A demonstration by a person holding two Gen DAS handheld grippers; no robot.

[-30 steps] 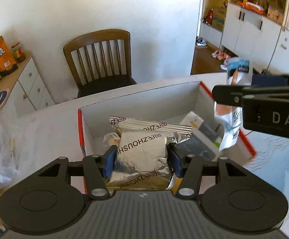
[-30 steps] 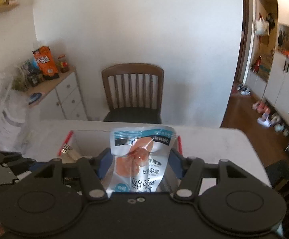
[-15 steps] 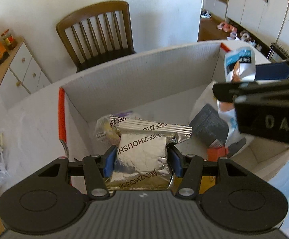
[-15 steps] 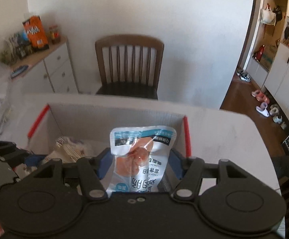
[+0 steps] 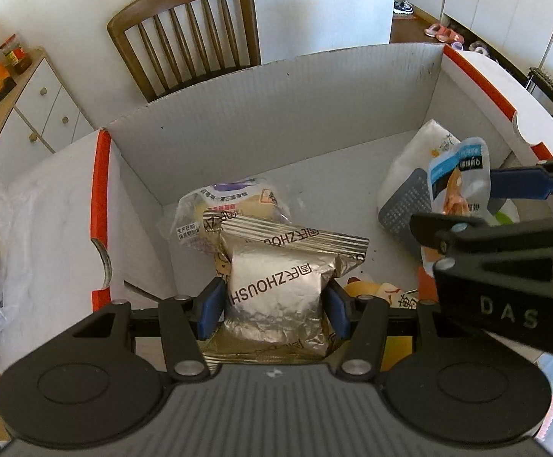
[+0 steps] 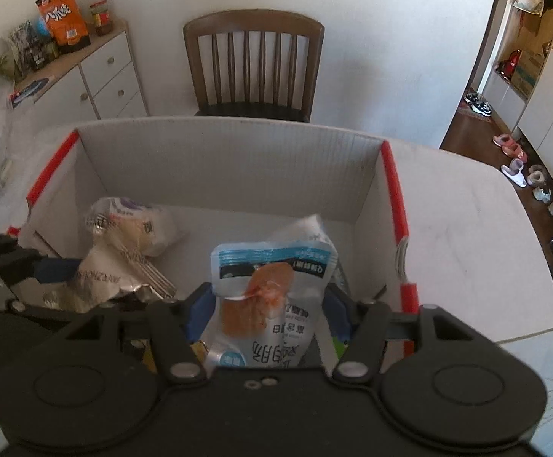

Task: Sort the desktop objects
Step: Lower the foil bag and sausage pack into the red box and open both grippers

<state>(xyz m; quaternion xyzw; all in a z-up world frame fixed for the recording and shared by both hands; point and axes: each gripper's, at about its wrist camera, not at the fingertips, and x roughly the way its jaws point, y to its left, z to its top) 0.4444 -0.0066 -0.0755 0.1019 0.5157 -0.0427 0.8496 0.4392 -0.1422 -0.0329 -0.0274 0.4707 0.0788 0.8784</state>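
Two tongs hang tilted down over an open cardboard box (image 5: 288,114) with red-edged side walls, which stands on a white table (image 6: 463,221). The left tongs (image 5: 274,304) are clamped partway closed on a silver foil packet (image 5: 276,293), blue pads pressing its two sides, and the packet stands upright between them with its striped sealed edge pointing away from the camera. Just beyond that packet, on the box floor, lies a clear-wrapped bun (image 5: 230,205) with a purple label. The right tongs (image 6: 265,312) are likewise partway closed, gripping a light blue pouch (image 6: 272,297) that shows an orange piece of meat on its front; the pouch stands upright between the pads, inside the box on its right side. In the left wrist view the right tongs (image 5: 505,205) enter from the right edge, with the pouch (image 5: 457,179) held in front of a white bag (image 5: 425,152) and a grey card (image 5: 406,205) that lie against the right wall of the box. In the right wrist view the left tongs (image 6: 48,270) reach in from the left with the foil packet (image 6: 105,282), and the bun (image 6: 135,224) lies just past it. Beyond the far wall of the box stands a brown wooden chair (image 6: 253,64), and left of it a white cabinet (image 6: 97,76) carries an orange bag (image 6: 61,13) and a jar.
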